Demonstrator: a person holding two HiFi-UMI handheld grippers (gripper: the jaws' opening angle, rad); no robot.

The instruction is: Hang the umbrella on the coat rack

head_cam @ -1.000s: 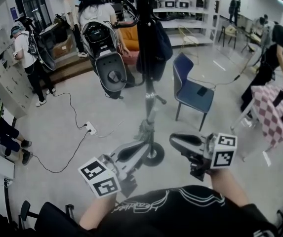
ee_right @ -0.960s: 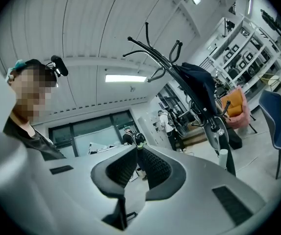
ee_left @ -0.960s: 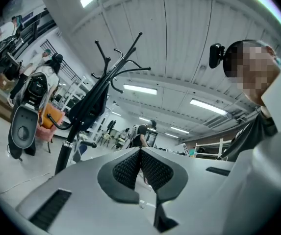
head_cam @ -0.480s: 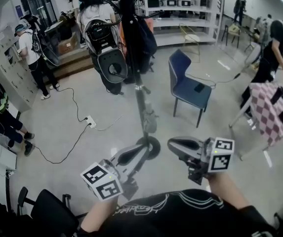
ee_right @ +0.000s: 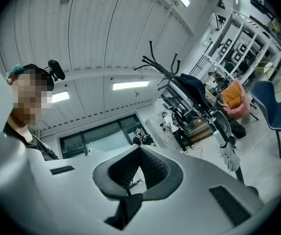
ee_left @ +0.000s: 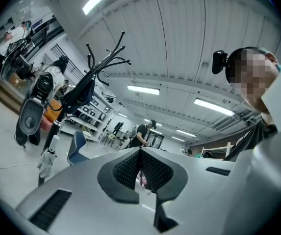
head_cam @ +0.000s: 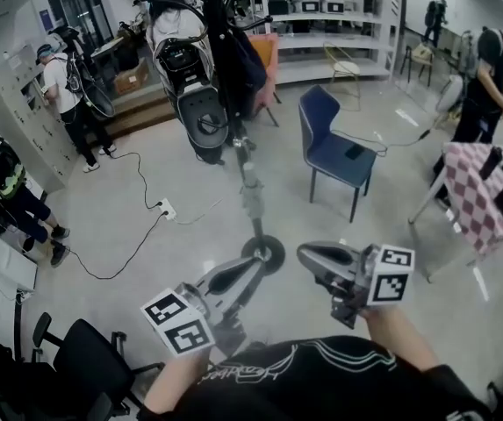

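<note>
The black coat rack [head_cam: 230,77] stands ahead of me on a round base, with a dark bag hung high on it. A small folded grey umbrella [head_cam: 250,196] with a white handle hangs low beside the pole, apart from both grippers. It also shows as the umbrella [ee_left: 47,156] and the umbrella [ee_right: 228,153], beside the coat rack [ee_left: 84,89] and the coat rack [ee_right: 184,82]. My left gripper [head_cam: 253,267] is shut and empty. My right gripper [head_cam: 308,253] is also shut, nothing between its pads. The left gripper [ee_left: 140,153] and right gripper [ee_right: 140,152] point towards the rack.
A blue chair [head_cam: 334,147] stands right of the rack. A black and grey machine [head_cam: 194,86] is behind it. A power strip [head_cam: 165,209] with cables lies on the floor at left. A checked tablecloth [head_cam: 488,191] is at right, a black office chair [head_cam: 84,367] near left. Several people stand around.
In the head view the rack and umbrella have slid up and left and look farther off, as both grippers drew back from them. The umbrella stays on the rack.
</note>
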